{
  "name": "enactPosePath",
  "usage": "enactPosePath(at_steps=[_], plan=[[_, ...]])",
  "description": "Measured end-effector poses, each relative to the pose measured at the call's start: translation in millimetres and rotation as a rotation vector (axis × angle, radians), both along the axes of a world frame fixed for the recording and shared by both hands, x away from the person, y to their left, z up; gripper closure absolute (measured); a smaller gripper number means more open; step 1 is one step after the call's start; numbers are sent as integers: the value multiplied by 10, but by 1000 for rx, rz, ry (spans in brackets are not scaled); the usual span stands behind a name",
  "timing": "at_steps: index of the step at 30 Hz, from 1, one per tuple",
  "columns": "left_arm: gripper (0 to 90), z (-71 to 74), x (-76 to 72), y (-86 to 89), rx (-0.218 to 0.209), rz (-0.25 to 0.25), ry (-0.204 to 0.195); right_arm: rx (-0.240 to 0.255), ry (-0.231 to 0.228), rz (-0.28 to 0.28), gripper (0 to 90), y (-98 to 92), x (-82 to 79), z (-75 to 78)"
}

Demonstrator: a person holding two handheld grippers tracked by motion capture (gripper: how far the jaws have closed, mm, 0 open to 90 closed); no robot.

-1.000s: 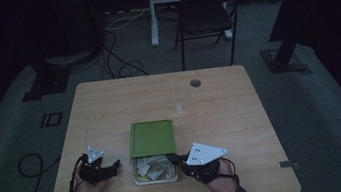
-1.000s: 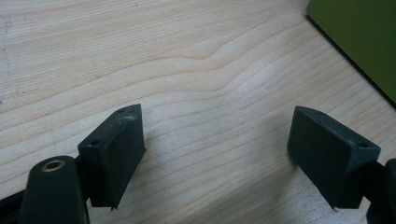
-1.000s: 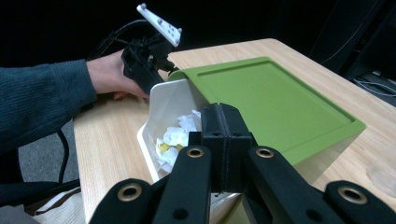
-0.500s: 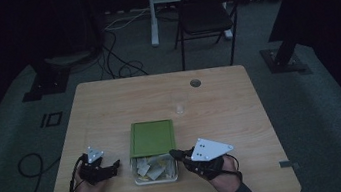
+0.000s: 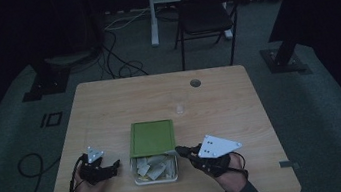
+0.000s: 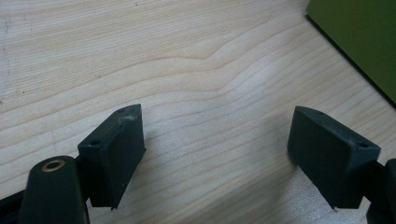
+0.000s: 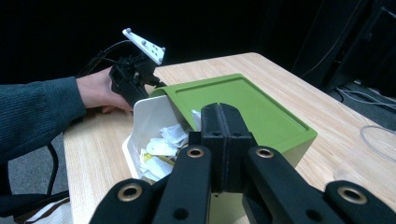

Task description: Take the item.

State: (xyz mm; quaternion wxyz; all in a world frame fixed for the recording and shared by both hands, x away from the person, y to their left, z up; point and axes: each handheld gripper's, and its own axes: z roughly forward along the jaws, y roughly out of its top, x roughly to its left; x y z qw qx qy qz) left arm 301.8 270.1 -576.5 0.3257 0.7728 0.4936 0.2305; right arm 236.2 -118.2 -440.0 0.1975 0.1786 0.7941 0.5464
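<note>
A white box [image 5: 156,180] stands near the table's front edge. Its green lid [image 5: 151,136] is slid back, so the near part is uncovered and shows several paper packets [image 5: 152,166]. My left gripper [image 5: 114,164] rests on the table just left of the box. It is open, with bare wood between its jaws [image 6: 215,126] and a corner of the green lid [image 6: 364,42] at the upper right. My right gripper [image 5: 181,150] is shut with nothing visible between its pads [image 7: 224,112]. Its tips sit at the lid's near right corner [image 7: 247,107], above the packets [image 7: 163,144].
The wooden table [image 5: 124,102] holds a small clear object [image 5: 179,108] beyond the box and a round cable hole [image 5: 195,83] near its far edge. A dark chair [image 5: 209,9] and floor cables [image 5: 124,67] lie behind the table.
My right gripper has shifted slightly beside the box's right side, toward the lid's corner. The left gripper, the box and the lid have stayed where they were.
</note>
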Motion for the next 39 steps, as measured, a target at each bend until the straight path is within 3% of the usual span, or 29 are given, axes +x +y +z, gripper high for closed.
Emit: enactPosePath(at_steps=[39], plan=[[197, 1, 0, 1, 1, -1, 1, 41, -34, -105, 900, -358, 166, 166]])
